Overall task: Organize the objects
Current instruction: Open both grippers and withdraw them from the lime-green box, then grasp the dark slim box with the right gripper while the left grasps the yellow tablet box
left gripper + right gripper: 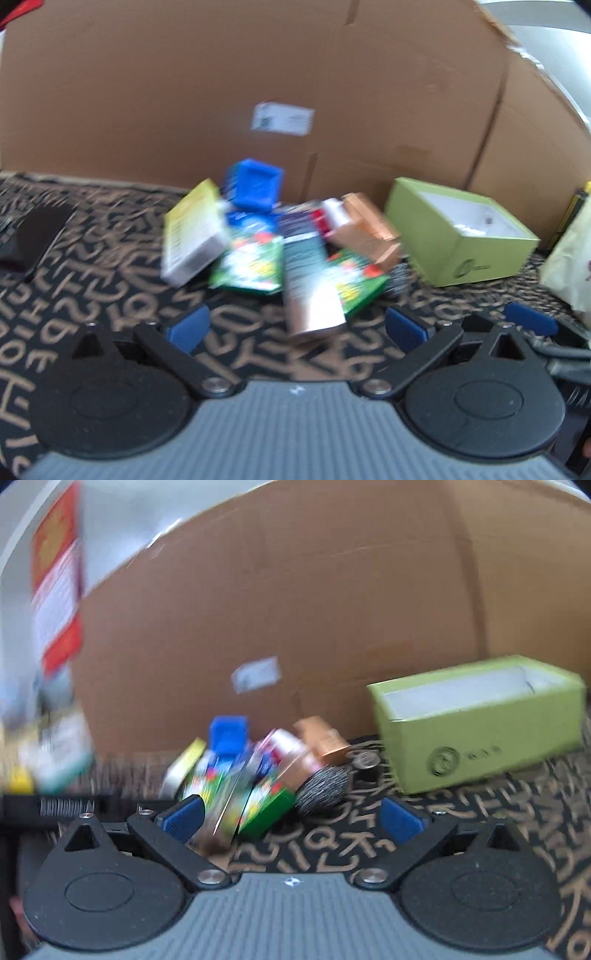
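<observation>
A pile of small packages lies on a patterned black-and-tan cloth: a yellow-white box [192,230], a blue box [255,182], two green packets [251,267], a silver tube box [308,284], a copper box [369,229] and a grey scrubber [321,788]. An open light-green box [461,236] [480,720] stands to the right. My left gripper [295,328] is open, just short of the silver box. My right gripper [291,819] is open, its left finger [184,818] near a green packet [266,806].
A large cardboard sheet [258,74] walls off the back. A black flat object [33,236] lies at the left. A pale bag [569,258] stands at the far right. The right gripper's blue finger tip [532,317] shows in the left wrist view.
</observation>
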